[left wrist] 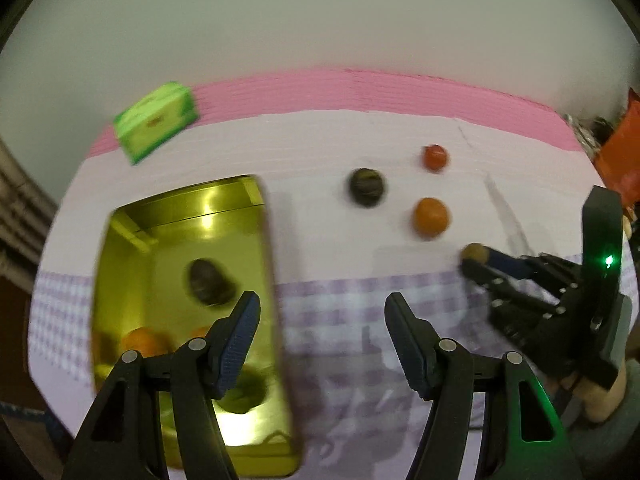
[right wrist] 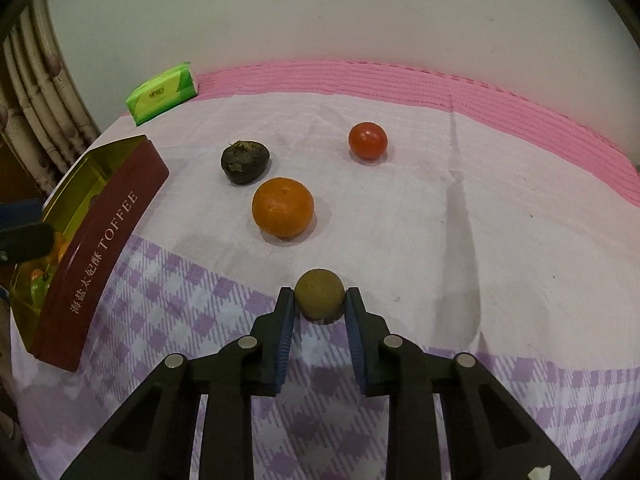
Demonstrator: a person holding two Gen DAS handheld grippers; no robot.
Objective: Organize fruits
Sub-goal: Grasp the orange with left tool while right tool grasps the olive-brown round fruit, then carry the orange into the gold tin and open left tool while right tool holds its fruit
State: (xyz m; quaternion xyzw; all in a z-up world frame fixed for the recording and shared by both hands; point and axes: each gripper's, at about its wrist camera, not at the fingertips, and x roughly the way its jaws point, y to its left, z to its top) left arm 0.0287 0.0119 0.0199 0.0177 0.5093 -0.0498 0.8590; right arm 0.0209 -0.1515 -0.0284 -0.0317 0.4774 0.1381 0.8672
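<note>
Right claw [right wrist: 320, 300] is clamped on a small brown fruit [right wrist: 319, 295], pads pressing both its sides, down on the counter [right wrist: 400, 208] where the pale sheet meets the purple check cloth. Left claw [left wrist: 320, 332] hangs half spread with nothing between its fingers, over the right edge of the toffee tin [left wrist: 120, 264], which already carries several fruits. Beyond lie an orange [right wrist: 283, 207], a dark fruit [right wrist: 245, 161] and a red tomato [right wrist: 367, 140], all apart. Green tissue pack [right wrist: 162, 93] sits at the back.
</note>
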